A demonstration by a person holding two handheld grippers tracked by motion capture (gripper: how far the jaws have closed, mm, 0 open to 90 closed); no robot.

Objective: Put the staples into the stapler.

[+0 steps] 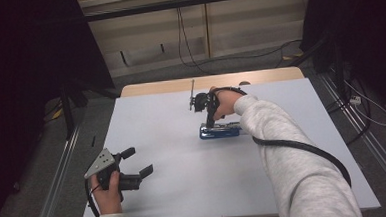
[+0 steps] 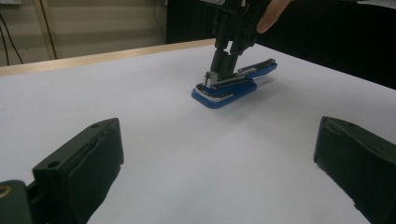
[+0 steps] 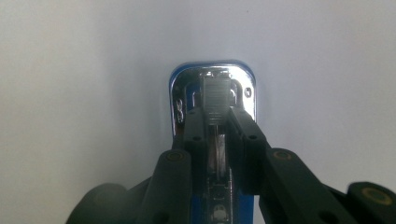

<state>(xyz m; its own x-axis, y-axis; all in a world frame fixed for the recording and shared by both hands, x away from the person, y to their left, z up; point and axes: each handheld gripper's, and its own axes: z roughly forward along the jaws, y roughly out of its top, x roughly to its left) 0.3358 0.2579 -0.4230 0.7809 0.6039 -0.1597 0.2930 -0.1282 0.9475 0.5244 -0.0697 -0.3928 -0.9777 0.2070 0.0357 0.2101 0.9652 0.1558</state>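
Observation:
A blue stapler point(image 1: 220, 131) with a chrome base lies flat on the white table point(image 1: 185, 189), right of centre. My right gripper point(image 1: 210, 121) points straight down at its left end. In the right gripper view the two black jaws of the right gripper point(image 3: 215, 116) clamp the narrow metal arm of the stapler point(image 3: 212, 79) from both sides. The left gripper view shows the stapler point(image 2: 229, 88) farther off, with the right gripper point(image 2: 225, 70) standing on it. My left gripper point(image 1: 137, 161) rests at the front left, open, nothing between the jaws of the left gripper point(image 2: 219, 140).
The table's wooden far edge point(image 1: 209, 80) borders a floor with cables point(image 1: 188, 48). Metal rails point(image 1: 59, 170) run along both sides. Dark curtains point(image 1: 23, 57) hang left and right. A black cable point(image 1: 303, 148) trails along the person's right sleeve.

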